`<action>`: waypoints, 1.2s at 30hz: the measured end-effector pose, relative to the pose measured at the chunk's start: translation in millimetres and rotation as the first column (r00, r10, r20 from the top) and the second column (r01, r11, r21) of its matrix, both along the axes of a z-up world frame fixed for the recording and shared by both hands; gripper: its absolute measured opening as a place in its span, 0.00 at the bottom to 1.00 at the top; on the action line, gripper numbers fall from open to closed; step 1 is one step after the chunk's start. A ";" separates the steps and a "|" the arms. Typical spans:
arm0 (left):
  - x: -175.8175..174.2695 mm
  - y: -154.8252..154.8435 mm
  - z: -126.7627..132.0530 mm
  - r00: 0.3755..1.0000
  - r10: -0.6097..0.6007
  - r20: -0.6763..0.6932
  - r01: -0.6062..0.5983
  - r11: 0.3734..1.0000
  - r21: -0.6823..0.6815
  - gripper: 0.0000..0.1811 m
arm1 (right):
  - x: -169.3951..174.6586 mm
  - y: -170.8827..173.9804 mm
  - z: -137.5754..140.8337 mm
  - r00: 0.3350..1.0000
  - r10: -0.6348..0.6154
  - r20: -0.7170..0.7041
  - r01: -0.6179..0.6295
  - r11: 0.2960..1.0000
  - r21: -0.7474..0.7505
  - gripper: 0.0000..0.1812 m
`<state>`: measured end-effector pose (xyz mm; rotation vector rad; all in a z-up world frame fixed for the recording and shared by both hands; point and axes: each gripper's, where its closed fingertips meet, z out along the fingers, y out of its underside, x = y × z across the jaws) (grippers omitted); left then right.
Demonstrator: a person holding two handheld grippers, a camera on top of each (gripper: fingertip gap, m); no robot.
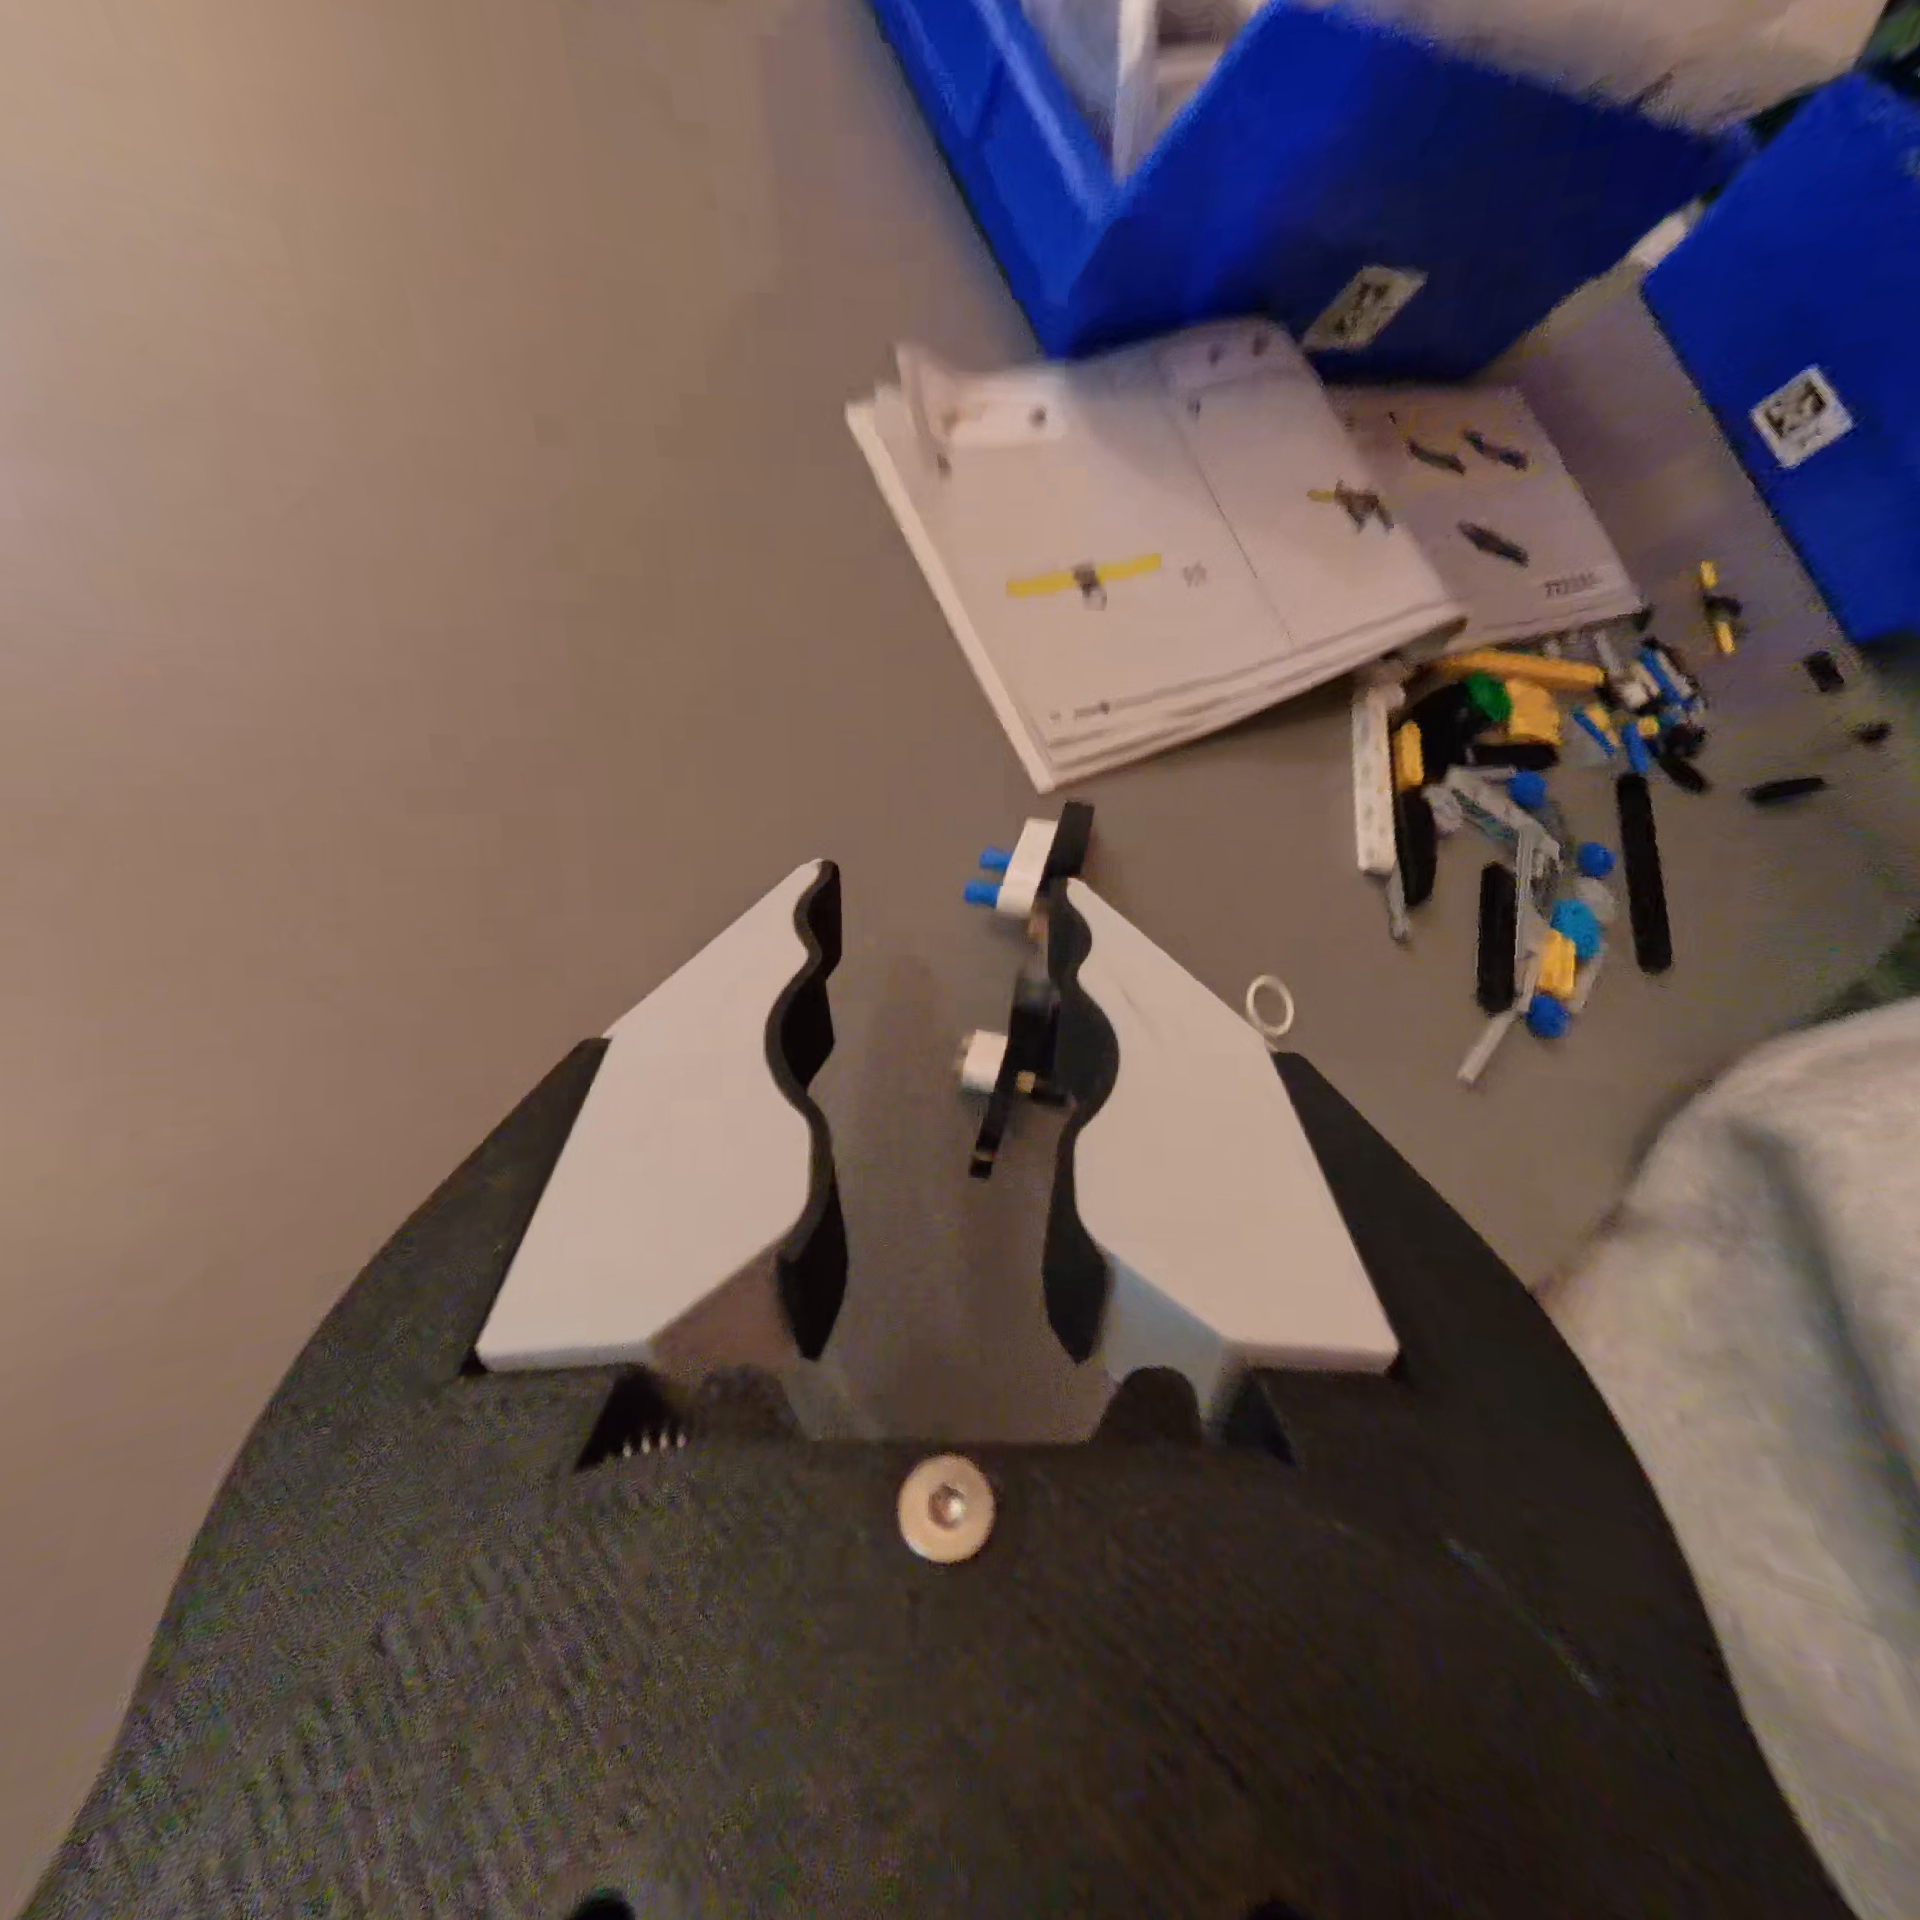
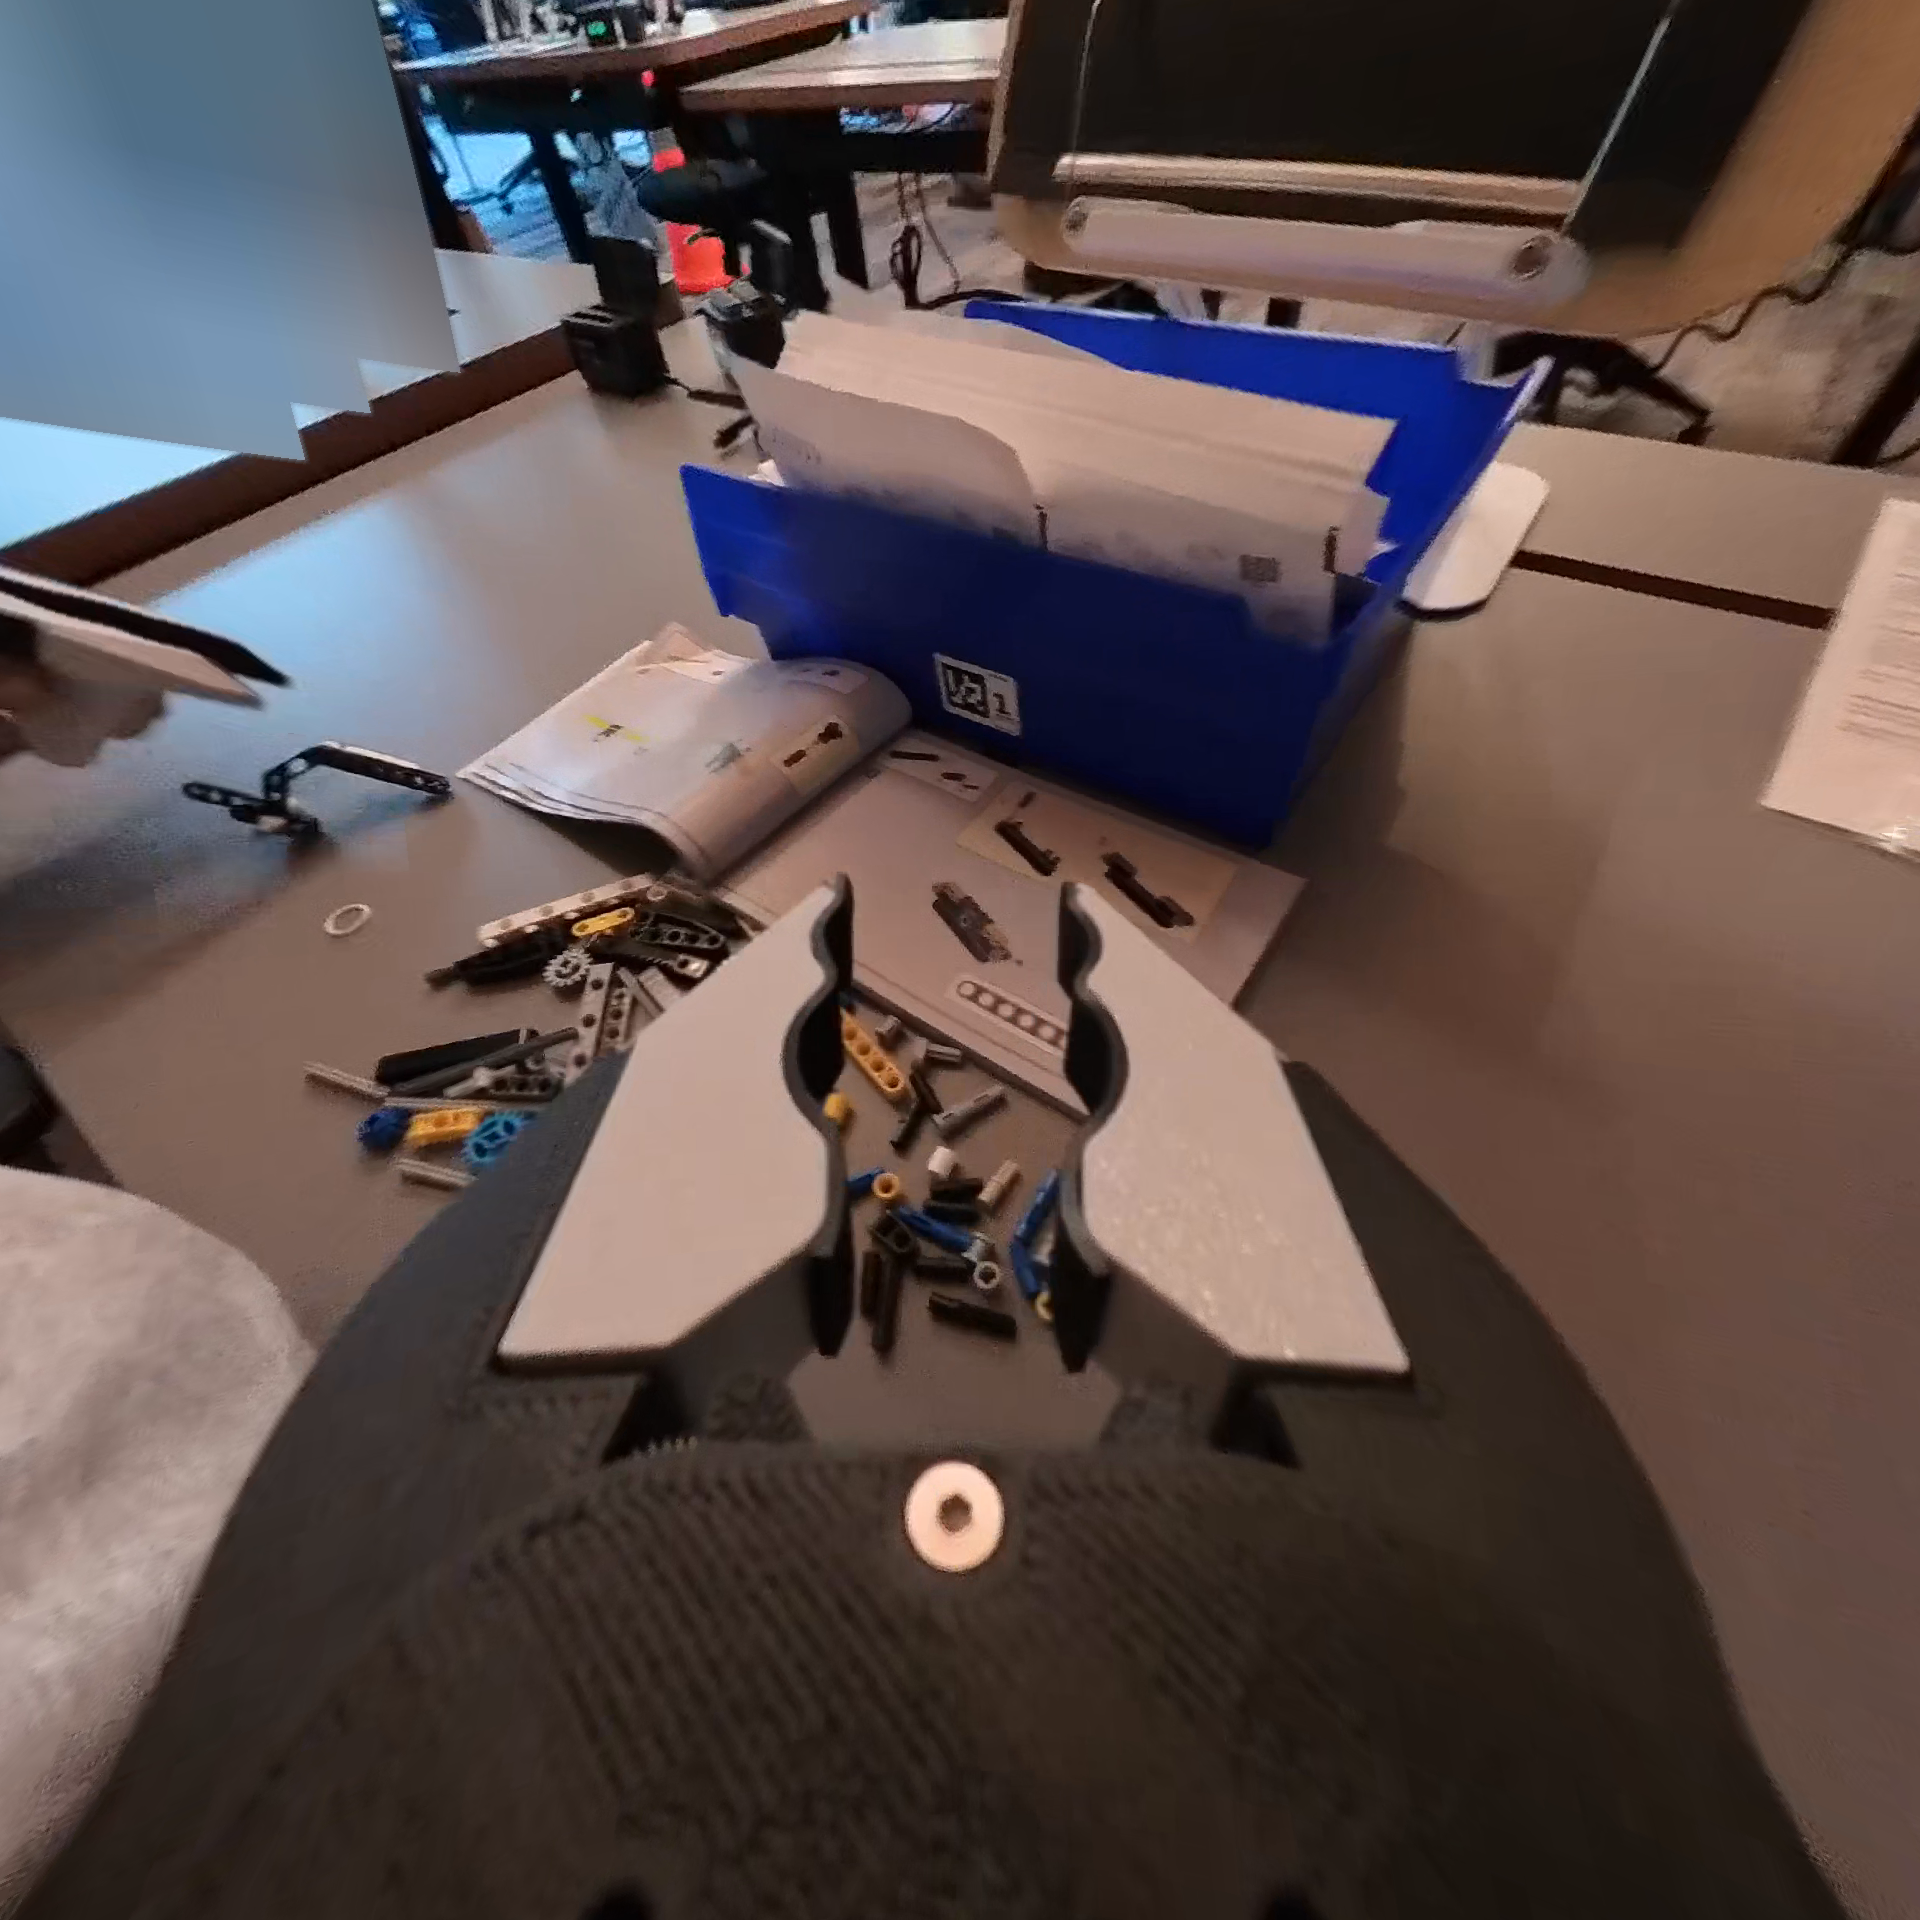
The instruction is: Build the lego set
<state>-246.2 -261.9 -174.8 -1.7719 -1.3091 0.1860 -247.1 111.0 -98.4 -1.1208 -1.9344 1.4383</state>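
Note:
My left gripper is open and hovers over a small black and white lego assembly with blue pins, which lies on the grey table close to the right finger. The right wrist view shows that assembly on the table below the left gripper. My right gripper is open and empty above a pile of loose lego pieces, black, blue, yellow and grey. The pile also shows in the left wrist view. An open instruction booklet lies behind it, also in the left wrist view.
A blue bin full of white papers stands behind the booklet; a second blue bin stands beside it. A small white ring lies on the table. A paper sheet lies at the right. A light sleeve is nearby. Some 40 cm of space lies between my two pairs of fingers.

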 end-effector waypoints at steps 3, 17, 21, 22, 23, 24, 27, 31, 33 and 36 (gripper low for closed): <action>-8.1 16.5 39.0 0.989 0.053 -0.139 -0.051 0.999 0.012 0.26 | 2.3 9.4 -3.6 0.995 -0.055 -0.088 0.058 0.998 0.021 0.23; 23.2 164.8 36.6 0.994 0.024 -0.104 -0.030 0.998 -0.060 0.28 | 19.9 81.4 -13.3 0.954 -0.276 -0.117 0.284 0.957 0.064 0.20; 22.9 178.9 36.6 0.994 0.029 -0.109 -0.032 0.999 -0.027 0.24 | 18.7 84.3 -20.3 0.972 -0.220 -0.078 0.223 0.974 0.033 0.08; 20.6 176.9 36.5 0.992 0.047 -0.121 -0.052 0.998 -0.038 0.23 | 16.7 83.7 -20.1 0.975 -0.209 -0.080 0.212 0.976 0.040 0.04; 17.8 175.1 37.6 0.987 0.068 -0.144 -0.075 0.996 -0.043 0.21 | 13.6 83.9 -17.7 0.974 -0.207 -0.092 0.212 0.976 0.042 0.02; 14.7 175.0 40.2 0.982 0.085 -0.169 -0.093 0.995 -0.039 0.21 | 10.4 83.8 -14.9 0.973 -0.206 -0.105 0.211 0.977 0.039 0.00; 5.9 177.6 43.2 0.974 0.082 -0.210 -0.097 0.994 -0.058 0.21 | 3.0 79.1 -12.0 0.977 -0.184 -0.110 0.187 0.982 0.018 0.00; -4.5 181.7 44.4 0.969 0.040 -0.246 -0.067 0.993 -0.101 0.22 | -2.3 76.1 -11.8 0.977 -0.180 -0.117 0.182 0.983 0.008 0.00; -8.4 191.4 49.0 0.961 -0.002 -0.277 -0.019 0.997 -0.074 0.30 | -2.5 74.8 -11.0 0.975 -0.185 -0.125 0.186 0.982 0.002 0.05; -16.1 213.3 55.1 0.937 -0.097 -0.335 0.094 0.995 -0.025 0.34 | -3.4 73.0 -12.0 0.969 -0.153 -0.195 0.163 0.986 0.038 0.09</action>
